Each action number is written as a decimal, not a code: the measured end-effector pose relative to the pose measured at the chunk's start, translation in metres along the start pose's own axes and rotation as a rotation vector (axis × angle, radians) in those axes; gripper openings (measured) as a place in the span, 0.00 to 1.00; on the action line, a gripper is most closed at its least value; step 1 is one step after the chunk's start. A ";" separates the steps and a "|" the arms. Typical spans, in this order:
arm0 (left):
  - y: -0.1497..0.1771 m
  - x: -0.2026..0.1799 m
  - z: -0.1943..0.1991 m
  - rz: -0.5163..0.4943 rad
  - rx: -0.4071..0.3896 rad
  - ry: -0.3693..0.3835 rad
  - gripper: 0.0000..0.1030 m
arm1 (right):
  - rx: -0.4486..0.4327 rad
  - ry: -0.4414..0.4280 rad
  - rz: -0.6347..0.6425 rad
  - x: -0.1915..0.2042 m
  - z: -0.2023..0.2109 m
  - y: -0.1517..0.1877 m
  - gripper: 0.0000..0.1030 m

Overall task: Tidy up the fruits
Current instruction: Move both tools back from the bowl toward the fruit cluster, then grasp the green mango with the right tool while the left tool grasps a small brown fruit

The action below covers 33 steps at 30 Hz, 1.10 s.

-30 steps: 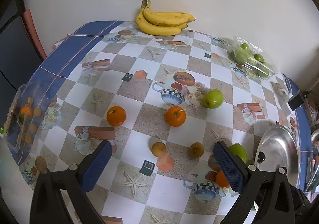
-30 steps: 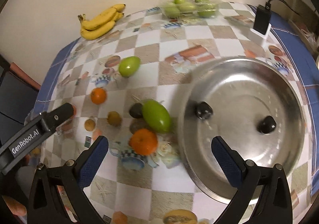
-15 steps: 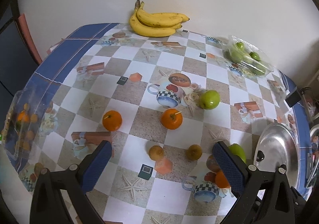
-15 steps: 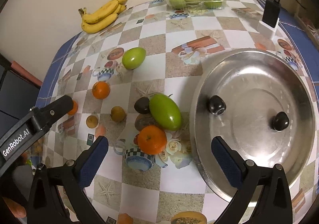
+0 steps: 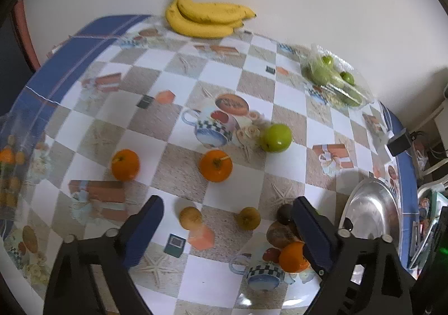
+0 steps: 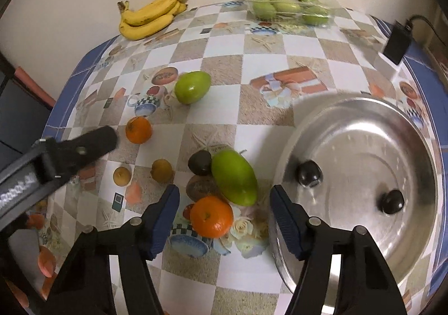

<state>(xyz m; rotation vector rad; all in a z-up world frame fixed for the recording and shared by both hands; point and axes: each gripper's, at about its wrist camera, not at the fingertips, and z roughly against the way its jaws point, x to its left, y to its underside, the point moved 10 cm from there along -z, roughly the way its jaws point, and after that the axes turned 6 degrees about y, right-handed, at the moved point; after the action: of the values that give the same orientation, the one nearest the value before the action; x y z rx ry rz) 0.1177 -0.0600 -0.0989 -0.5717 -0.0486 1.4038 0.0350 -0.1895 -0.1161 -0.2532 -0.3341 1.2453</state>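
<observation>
Hovering over a cluster of fruit, the right claw [image 6: 224, 219] has just been narrowing its jaws, yet nothing sits between the blue pads: they stand about half apart, above the desk [image 6: 268, 68]. Just ahead of that claw lies the nearest orange [image 6: 212, 216], round and dimpled, touching a smooth green mango [image 6: 234, 176] whose long axis slants from far-left to near-right. Beyond the orange sit a dull brown fruit [image 6: 202, 187] and a dark, matte round one [image 6: 199, 162]. To the claw's right rests a shiny steel lid [image 6: 361, 175] with two black knobs.

The left claw [image 5: 224, 233] has also just been closing a little and is still wide and empty; two small tan fruits [image 5: 191, 217] lie ahead between its pads, well below them on the glossy checked cloth. My judgement: the right claw is nearer the orange and must drop straight down. Bananas [image 6: 152, 16] and a clear pack of green fruit [image 6: 291, 8] lie far ahead.
</observation>
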 end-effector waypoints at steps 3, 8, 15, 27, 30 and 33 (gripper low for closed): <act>0.004 -0.002 -0.014 0.013 0.044 0.019 0.82 | -0.002 0.003 0.024 0.004 -0.004 -0.004 0.54; 0.009 -0.005 -0.031 0.065 0.100 0.075 0.72 | 0.020 0.026 0.036 0.001 -0.016 -0.006 0.53; 0.018 -0.009 -0.050 0.110 0.171 0.110 0.52 | 0.057 0.055 0.048 -0.002 -0.031 -0.007 0.47; 0.026 -0.012 -0.067 0.108 0.214 0.091 0.34 | 0.048 0.078 0.062 -0.002 -0.037 -0.016 0.46; 0.026 -0.013 -0.068 0.104 0.212 0.089 0.30 | 0.047 0.080 0.068 -0.002 -0.037 -0.016 0.45; 0.027 -0.012 -0.069 0.101 0.214 0.086 0.26 | 0.044 0.093 0.086 -0.001 -0.038 -0.016 0.46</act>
<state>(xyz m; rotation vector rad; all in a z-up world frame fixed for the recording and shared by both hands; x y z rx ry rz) 0.1160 -0.0941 -0.1654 -0.4612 0.1998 1.4594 0.0632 -0.1955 -0.1453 -0.2891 -0.2167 1.3191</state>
